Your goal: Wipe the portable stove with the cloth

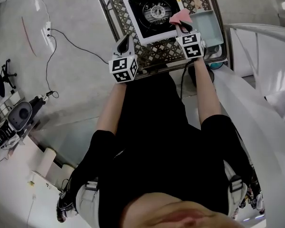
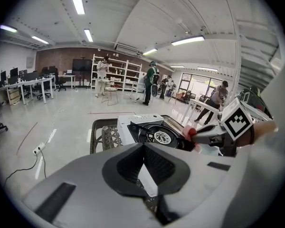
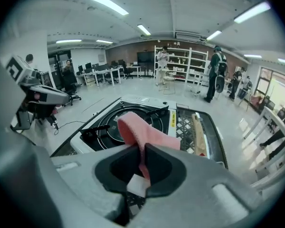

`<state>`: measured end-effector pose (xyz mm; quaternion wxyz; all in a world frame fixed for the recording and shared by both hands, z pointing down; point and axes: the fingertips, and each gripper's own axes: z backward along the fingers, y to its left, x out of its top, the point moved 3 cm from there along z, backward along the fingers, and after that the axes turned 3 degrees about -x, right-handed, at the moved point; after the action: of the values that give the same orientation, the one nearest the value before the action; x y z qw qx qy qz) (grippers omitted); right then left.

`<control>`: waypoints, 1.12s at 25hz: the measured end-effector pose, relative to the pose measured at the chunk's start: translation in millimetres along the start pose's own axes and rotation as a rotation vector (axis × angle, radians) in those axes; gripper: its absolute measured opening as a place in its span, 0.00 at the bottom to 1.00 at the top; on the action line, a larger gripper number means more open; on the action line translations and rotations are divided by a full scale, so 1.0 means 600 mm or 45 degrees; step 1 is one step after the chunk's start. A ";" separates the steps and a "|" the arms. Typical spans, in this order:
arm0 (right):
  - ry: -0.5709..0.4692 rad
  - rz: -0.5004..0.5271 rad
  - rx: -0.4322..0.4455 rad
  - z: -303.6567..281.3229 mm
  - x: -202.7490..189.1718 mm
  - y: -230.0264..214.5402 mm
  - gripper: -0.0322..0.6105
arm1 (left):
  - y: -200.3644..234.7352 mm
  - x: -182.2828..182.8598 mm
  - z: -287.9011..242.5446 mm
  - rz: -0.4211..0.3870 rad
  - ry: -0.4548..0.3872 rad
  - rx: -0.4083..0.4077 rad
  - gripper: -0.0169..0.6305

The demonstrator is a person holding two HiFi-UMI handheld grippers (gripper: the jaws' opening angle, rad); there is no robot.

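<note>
A white portable stove (image 1: 149, 14) with a black round burner (image 1: 157, 11) sits on a lattice table (image 1: 154, 53). In the right gripper view, the stove (image 3: 133, 122) lies just ahead of the jaws. My right gripper (image 1: 182, 28) is shut on a pink cloth (image 1: 179, 18), which hangs over the stove's right front corner; the cloth (image 3: 141, 136) is pinched between the jaws. My left gripper (image 1: 124, 43) hovers at the stove's left front corner, jaws shut with nothing in them. The stove (image 2: 149, 129) shows beyond them.
A pale blue tray (image 1: 207, 26) lies right of the stove. A wooden stick (image 3: 198, 134) rests on the lattice by the stove. White railing (image 1: 256, 42) stands at right. A cable (image 1: 66, 39) runs over the floor at left. People stand by far shelves (image 2: 118, 77).
</note>
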<state>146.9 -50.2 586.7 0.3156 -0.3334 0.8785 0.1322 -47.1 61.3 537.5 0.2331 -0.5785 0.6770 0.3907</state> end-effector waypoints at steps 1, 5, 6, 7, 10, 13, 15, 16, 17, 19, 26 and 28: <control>-0.003 0.015 0.005 -0.001 0.003 0.008 0.10 | 0.001 0.001 0.001 0.002 -0.002 0.000 0.03; -0.012 0.058 0.040 -0.005 0.012 0.040 0.10 | 0.007 0.002 0.006 0.011 -0.010 0.006 0.03; -0.017 0.058 0.054 -0.006 0.013 0.050 0.10 | 0.009 0.002 0.007 0.013 -0.012 0.008 0.03; -0.020 0.059 0.068 -0.007 0.014 0.059 0.10 | 0.011 0.002 0.009 0.015 -0.013 0.011 0.03; -0.019 0.070 0.102 -0.010 0.015 0.088 0.10 | 0.017 -0.001 0.014 0.024 -0.018 0.019 0.03; -0.022 0.093 0.139 -0.014 0.014 0.114 0.10 | 0.023 -0.004 0.016 0.031 -0.018 0.026 0.03; -0.028 0.105 0.162 -0.016 0.015 0.128 0.10 | 0.024 -0.007 0.018 0.034 -0.017 0.030 0.03; -0.029 0.106 0.170 -0.016 0.016 0.135 0.10 | 0.024 -0.008 0.019 0.036 -0.016 0.032 0.03; -0.028 0.107 0.177 -0.016 0.017 0.140 0.10 | 0.024 -0.010 0.020 0.038 -0.015 0.033 0.03; -0.029 0.111 0.190 -0.017 0.019 0.150 0.10 | 0.026 -0.012 0.021 0.042 -0.015 0.035 0.03; -0.045 0.124 0.229 -0.020 0.039 0.191 0.10 | 0.034 -0.012 0.031 0.058 -0.020 0.042 0.03; -0.052 0.133 0.246 -0.023 0.044 0.204 0.10 | 0.036 -0.013 0.032 0.062 -0.022 0.046 0.03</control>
<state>43.2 21.4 582.7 0.3569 -0.2523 0.8967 0.0699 -69.1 82.0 537.8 0.2398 -0.5541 0.6958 0.3892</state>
